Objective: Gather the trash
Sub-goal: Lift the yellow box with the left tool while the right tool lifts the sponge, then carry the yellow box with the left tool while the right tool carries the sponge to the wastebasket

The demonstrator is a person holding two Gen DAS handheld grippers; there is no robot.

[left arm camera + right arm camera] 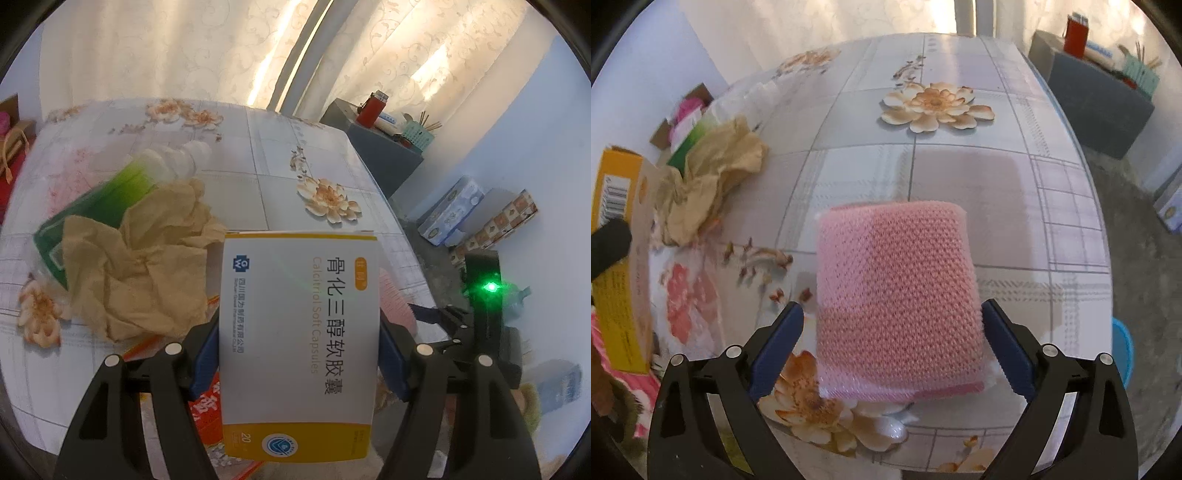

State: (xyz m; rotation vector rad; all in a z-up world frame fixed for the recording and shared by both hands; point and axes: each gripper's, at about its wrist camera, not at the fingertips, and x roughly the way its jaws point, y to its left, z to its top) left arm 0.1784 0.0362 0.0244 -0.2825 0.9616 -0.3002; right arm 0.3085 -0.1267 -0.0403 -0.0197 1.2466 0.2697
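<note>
Covering the scene: one table (960, 177) under a checked cloth printed with flowers, filling both views.
Curtains: pale patterned drapes (184, 48) hang past the table's far edge, at twelve o'clock in the left wrist view.
Dark cabinet: one (384, 155), at two o'clock in the left wrist view, well apart from the table, with a red container (371, 110) and a green basket (417, 136) on top.
Floor packs: two patterned packs (452, 210) lie against the wall at three o'clock in the left wrist view.
Medicine box: one white and yellow carton (299, 343), printed "Calcitriol Soft Capsules", stands upright between the left gripper's fingers; in the right wrist view it shows at nine o'clock.
Left gripper: one (299, 354); its blue pads (205, 350) press on both long sides of the carton, so it holds the box raised over the table.
Pink scouring pad: one knitted pad (897, 299) lies flat on the cloth, dead centre in the right wrist view.
Right gripper: one (892, 354); its fingers stand wide either side of the pad, with a gap showing beside the left pad (777, 350), and whether the right one touches I cannot tell.
Crumpled paper: one beige wad (144, 258) on the table at nine o'clock in the left wrist view, touching the bottle.
Green bottle: one plastic bottle (110, 199) lies on its side just behind the wad, at ten o'clock.
Blue tub: one rim (1123, 350) peeks past the table edge at four o'clock in the right wrist view.
</note>
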